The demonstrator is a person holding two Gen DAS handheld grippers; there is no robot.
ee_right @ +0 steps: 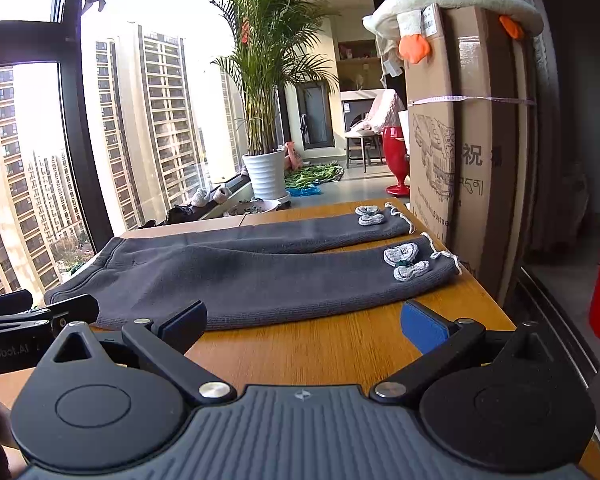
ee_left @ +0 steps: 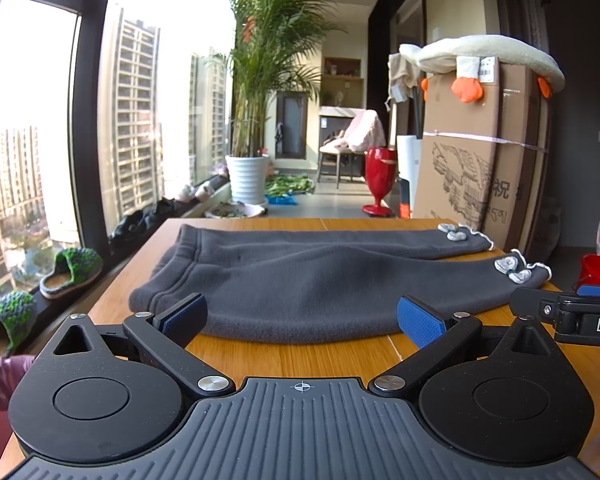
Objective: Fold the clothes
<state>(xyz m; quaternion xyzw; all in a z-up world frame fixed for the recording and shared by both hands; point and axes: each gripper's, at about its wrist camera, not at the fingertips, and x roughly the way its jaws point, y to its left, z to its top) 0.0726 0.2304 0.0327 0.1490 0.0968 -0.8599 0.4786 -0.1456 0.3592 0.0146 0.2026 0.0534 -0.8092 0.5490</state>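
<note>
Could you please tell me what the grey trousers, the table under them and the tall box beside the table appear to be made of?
Grey trousers: apparently soft fleece or brushed knit, matte and fuzzy, with ribbed stitching at the waistband. Table: wood or wood-look laminate, with an orange-brown grain and a slight sheen; which one is unclear. Tall box: brown corrugated cardboard, matte, printed and strapped.

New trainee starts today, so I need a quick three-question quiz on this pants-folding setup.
1. True or false: the left tool is clamped on the grey pants.
2. Which end of the pants lies toward the window: A) waistband, B) cuffs?
3. Fill in: each cuff carries a light grey ____.

Key
1. False: both the left tool and the right tool are open, short of the fabric on the wooden table.
2. A
3. bow
</note>
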